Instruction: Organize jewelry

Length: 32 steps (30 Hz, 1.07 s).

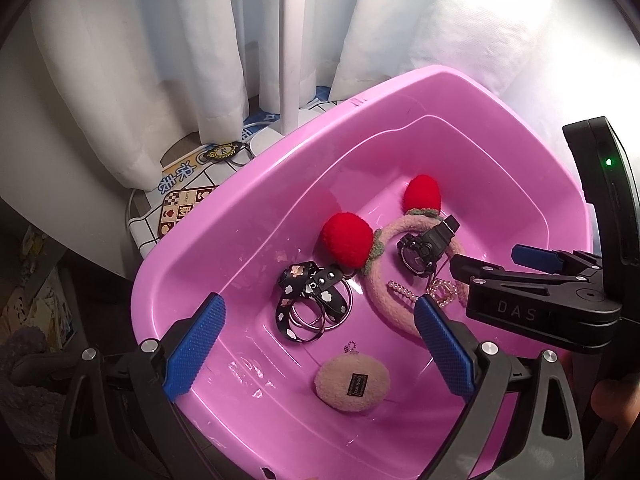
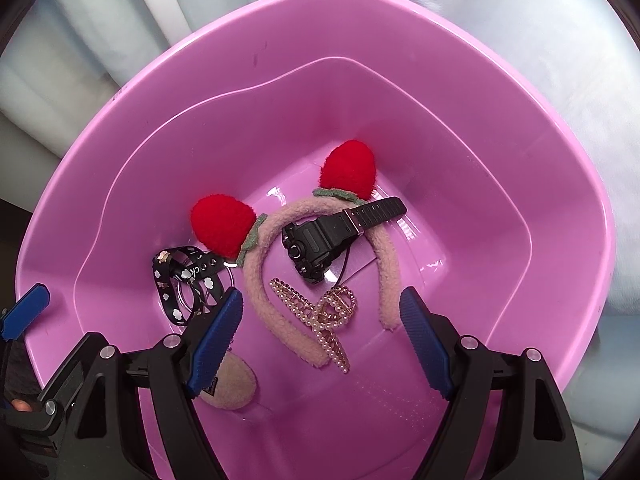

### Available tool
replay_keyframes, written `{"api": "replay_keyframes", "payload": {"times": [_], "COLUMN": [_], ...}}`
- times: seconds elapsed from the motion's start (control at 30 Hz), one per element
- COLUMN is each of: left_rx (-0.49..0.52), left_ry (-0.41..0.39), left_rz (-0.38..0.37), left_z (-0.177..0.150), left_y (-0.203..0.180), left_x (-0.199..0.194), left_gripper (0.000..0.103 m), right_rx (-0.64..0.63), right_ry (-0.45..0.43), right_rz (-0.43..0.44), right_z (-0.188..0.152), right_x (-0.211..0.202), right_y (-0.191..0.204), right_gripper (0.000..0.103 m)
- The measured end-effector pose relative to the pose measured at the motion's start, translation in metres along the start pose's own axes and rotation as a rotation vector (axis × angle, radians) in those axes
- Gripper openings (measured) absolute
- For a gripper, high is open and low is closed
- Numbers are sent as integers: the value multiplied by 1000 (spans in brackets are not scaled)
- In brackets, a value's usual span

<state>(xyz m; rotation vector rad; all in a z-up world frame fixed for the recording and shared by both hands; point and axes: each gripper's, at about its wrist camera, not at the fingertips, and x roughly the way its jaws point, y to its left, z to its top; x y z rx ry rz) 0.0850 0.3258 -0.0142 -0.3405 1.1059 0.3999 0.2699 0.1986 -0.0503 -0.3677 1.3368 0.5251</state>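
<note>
A pink plastic basin [image 1: 240,200] [image 2: 120,120] holds the jewelry. Inside lie a fuzzy pink headband [image 1: 376,284] [image 2: 260,280] with two red pom-poms, a black watch [image 1: 424,248] [image 2: 320,240] resting across it, a black printed strap with metal rings [image 1: 304,296] [image 2: 188,284], pearl hair clips [image 1: 440,292] [image 2: 320,312] and a round beige fuzzy pouch [image 1: 352,384] [image 2: 236,388]. My left gripper [image 1: 320,346] hangs open over the basin's near side, above the pouch. My right gripper [image 2: 320,340] [image 1: 496,260] is open above the pearl clips and holds nothing.
White curtains and a white pole [image 1: 292,40] stand behind the basin. A patterned mat [image 1: 180,200] lies under its left edge. Cluttered floor shows at far left. A person's fingers [image 1: 612,400] grip the right tool's handle.
</note>
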Motion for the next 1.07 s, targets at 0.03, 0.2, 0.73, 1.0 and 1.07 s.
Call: {"api": "replay_keyframes", "payload": {"times": [0.03, 0.2, 0.73, 1.0, 1.07], "left_rx": [-2, -1, 4, 4, 10], "left_ry": [-1, 2, -1, -6, -14], "left_rz": [-1, 0, -13, 8, 10], "left_z": [0, 0, 0, 2, 2], "left_y": [0, 0, 0, 2, 1], "left_x": [0, 0, -1, -3, -5], "left_gripper": [94, 94, 94, 96, 96], "right_rx": [0, -1, -2, -4, -4], "right_ry": [0, 0, -1, -1, -1], "right_rz": [0, 0, -2, -5, -6], "right_z": [0, -1, -1, -3, -3], "right_x": [0, 0, 0, 0, 0], "right_y": [0, 0, 0, -2, -2], "right_gripper": [77, 77, 77, 77, 77]}}
